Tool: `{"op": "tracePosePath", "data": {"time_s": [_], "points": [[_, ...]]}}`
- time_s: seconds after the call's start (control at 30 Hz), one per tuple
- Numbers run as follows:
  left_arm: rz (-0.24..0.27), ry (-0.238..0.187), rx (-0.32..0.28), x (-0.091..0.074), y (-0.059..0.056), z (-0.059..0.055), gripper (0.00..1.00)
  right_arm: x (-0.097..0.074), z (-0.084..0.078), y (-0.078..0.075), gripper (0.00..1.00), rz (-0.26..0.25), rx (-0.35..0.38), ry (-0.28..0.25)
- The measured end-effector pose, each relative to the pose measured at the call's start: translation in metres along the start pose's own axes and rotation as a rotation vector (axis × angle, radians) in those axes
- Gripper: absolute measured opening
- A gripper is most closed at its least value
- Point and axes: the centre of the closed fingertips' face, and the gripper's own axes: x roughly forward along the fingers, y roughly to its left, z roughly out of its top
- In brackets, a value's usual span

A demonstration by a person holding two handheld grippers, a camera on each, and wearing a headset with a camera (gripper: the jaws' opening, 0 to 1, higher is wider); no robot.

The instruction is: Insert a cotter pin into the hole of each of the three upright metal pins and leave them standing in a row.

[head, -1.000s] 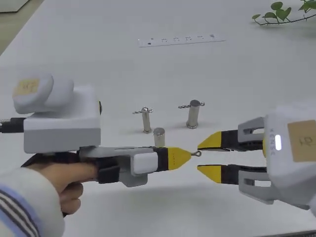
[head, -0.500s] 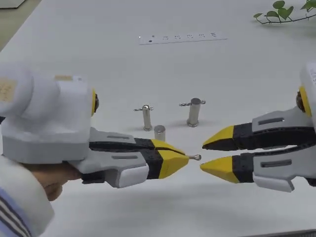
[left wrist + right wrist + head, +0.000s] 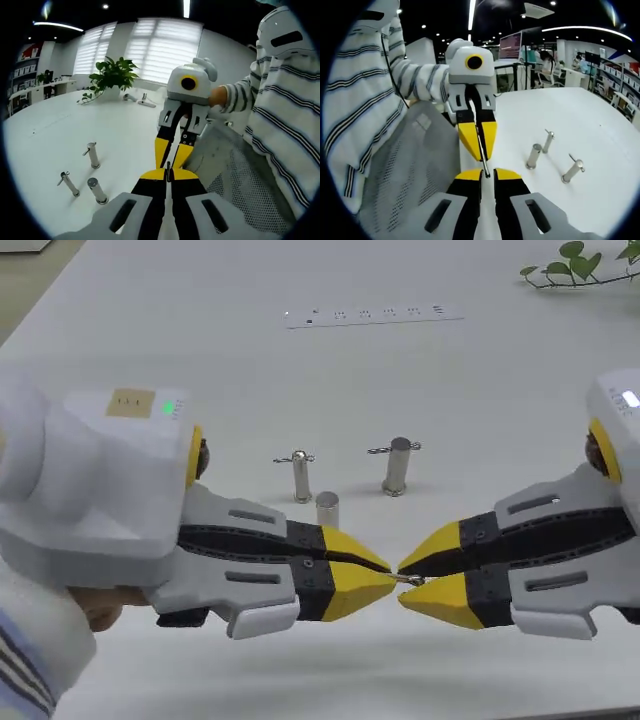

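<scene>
Cotter pin (image 3: 412,580) mostly hidden: left gripper (image 3: 390,575) clamps its shank, loop end sits inside right gripper (image 3: 401,582), jaws narrow, grip unclear. At ten o'clock, bare metal pin (image 3: 326,508) stands, base cut off by that left claw.

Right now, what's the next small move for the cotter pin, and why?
Probably open the left gripper and let go: the right gripper also seems clamped on the cotter pin, and the front metal pin has none.
</scene>
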Motion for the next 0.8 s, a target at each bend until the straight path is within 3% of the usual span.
{"op": "tracePosePath", "data": {"time_s": [0.27, 0.6, 0.8], "points": [[-0.026, 0.016, 0.007, 0.001, -0.002, -0.004, 0.0, -0.001, -0.002, 0.006, 0.06, 0.037, -0.01, 0.016], [-0.069, 0.099, 0.059, 0.003, -0.006, -0.018, 0.01, 0.0, -0.006, 0.014, 0.05, 0.099, -0.036, 0.052], [-0.056, 0.083, 0.032, 0.004, -0.001, -0.016, 0.01, -0.002, -0.005, 0.01, 0.04, 0.097, -0.025, 0.05]]}}
